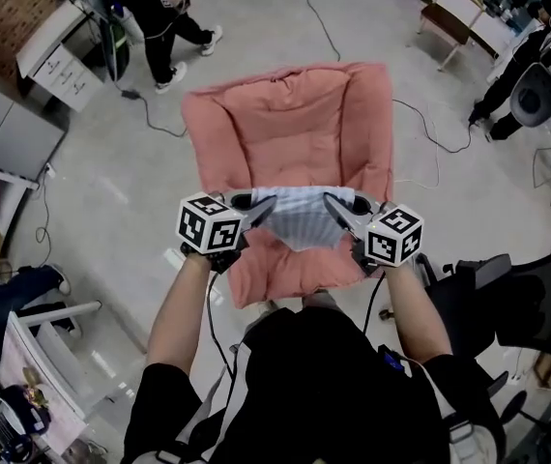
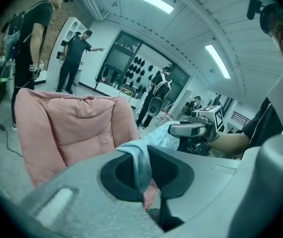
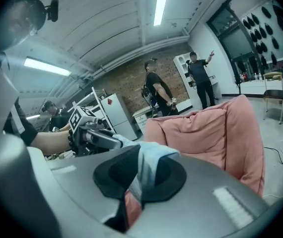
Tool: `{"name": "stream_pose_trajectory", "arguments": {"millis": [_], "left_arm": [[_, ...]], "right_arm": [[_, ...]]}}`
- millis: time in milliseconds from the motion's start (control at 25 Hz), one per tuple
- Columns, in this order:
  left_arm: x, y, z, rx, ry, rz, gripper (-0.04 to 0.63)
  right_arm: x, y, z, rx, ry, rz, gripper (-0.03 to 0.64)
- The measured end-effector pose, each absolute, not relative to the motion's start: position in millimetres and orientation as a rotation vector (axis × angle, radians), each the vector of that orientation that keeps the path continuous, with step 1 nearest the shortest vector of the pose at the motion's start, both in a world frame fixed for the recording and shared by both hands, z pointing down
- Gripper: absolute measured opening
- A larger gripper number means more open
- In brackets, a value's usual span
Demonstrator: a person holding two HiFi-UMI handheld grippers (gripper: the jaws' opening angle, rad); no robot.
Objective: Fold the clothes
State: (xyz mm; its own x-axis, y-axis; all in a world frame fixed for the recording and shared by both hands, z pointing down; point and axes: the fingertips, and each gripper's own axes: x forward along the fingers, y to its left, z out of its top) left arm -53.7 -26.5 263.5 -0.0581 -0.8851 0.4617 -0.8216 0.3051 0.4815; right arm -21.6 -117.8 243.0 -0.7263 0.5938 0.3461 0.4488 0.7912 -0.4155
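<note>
You had your left gripper (image 1: 264, 207) pressed together on one top corner of the pale striped garment (image 1: 304, 222), and your right gripper (image 1: 335, 204) pinched the opposite top corner in the same way. In the left gripper view the dark pads (image 2: 124, 175) met with only a thin fold of light blue cloth between them, and the fabric rose out of the jaws and ran across toward your other tool. The right gripper view showed the same grip: its pads (image 3: 116, 175) were clamped on a bunched edge of the cloth, with nothing else between them. Both tools sat level with each other above the front of the pink chair (image 1: 285, 124), tips turned inward toward one another, each just inside one of the chair's padded arms. The garment was stretched flat between them over the chair's seat, in front of its backrest, with its lower part drooping toward the cushion; whether it touched the seat could not be told. Each marker cube (image 1: 210, 224) sat toward you, off the chair's front edge, and your hands gripped the handles behind them.
</note>
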Motion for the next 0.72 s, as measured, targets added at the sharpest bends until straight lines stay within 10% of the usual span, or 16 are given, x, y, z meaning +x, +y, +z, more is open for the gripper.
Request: {"name": "stream_pose_trajectory", "arguments": {"millis": [720], "left_arm": [[-146, -63, 307, 1.299, -1.996, -0.211, 0.025]], "right_arm": [[-126, -159, 292, -0.996, -2.369, 0.406, 0.012]]}}
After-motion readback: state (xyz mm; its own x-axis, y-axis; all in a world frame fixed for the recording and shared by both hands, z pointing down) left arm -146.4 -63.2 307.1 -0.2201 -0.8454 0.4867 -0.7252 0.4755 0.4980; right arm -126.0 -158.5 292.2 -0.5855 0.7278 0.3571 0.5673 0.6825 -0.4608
